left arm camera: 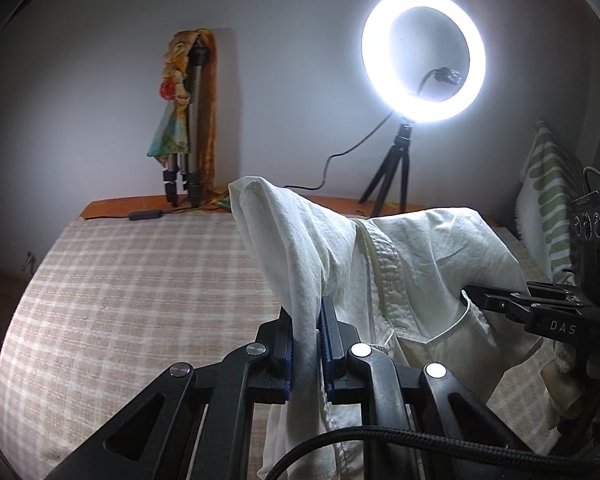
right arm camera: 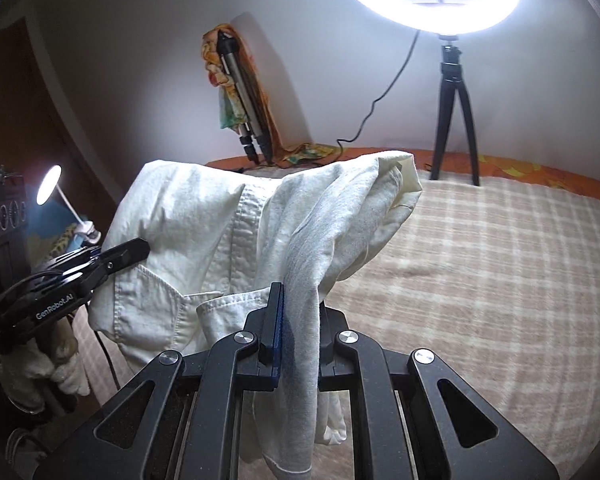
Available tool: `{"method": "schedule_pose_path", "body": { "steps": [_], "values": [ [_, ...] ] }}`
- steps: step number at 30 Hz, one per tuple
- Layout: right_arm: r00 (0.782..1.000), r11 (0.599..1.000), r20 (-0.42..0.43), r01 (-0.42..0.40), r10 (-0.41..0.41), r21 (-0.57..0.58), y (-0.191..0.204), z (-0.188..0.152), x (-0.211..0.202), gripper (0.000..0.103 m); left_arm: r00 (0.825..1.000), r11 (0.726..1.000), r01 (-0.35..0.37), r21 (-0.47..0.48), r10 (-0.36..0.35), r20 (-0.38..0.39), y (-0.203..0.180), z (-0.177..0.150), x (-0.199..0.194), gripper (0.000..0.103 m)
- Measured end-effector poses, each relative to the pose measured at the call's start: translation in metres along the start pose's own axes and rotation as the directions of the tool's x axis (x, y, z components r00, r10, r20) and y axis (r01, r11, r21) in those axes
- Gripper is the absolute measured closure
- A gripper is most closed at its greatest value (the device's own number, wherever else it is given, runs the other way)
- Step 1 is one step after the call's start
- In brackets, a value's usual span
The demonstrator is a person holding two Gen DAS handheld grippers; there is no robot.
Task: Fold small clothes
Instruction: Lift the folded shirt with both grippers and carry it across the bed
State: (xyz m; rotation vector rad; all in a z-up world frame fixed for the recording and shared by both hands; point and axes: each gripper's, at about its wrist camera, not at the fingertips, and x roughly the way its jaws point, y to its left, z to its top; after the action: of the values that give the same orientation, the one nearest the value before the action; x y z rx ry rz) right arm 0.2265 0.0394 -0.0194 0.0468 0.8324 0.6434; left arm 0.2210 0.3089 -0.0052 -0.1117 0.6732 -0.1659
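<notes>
Both tongs pinch a white shirt (left arm camera: 420,264) held up over the checked bedspread (left arm camera: 120,280).

The left view reads "DAS" on the right gripper (left arm camera: 470,294); the right view reads "GenRobot.AI" on the left gripper (right arm camera: 140,250) and alone shows a small lit lamp (right arm camera: 48,190) and a gloved hand (right arm camera: 60,364). Only the left view shows the striped pillow (left arm camera: 548,200). Each pair of jaws is pressed nearly together on a fold of the shirt.

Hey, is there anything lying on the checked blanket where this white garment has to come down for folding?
Nothing visible. The white garment hangs pinched in the left tool and the right tool, and the checked blanket beneath shows bare. The ring light tripod and folded tripod stand at the far edge.
</notes>
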Motion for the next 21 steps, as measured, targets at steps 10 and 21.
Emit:
{"method": "schedule_pose_path", "body": {
  "steps": [10, 21],
  "values": [
    [1.000, 1.000, 0.011, 0.014, -0.014, -0.015, 0.039, 0.030, 0.057, 0.094, 0.998, 0.997, -0.064, -0.044, 0.064, 0.002, 0.066, 0.024, 0.020, 0.095],
    [1.000, 0.999, -0.004, 0.014, -0.014, -0.043, 0.065, 0.057, 0.124, 0.094, 0.990, 0.987, -0.137, -0.079, 0.135, -0.033, 0.125, 0.041, 0.055, 0.095]
  ]
}}
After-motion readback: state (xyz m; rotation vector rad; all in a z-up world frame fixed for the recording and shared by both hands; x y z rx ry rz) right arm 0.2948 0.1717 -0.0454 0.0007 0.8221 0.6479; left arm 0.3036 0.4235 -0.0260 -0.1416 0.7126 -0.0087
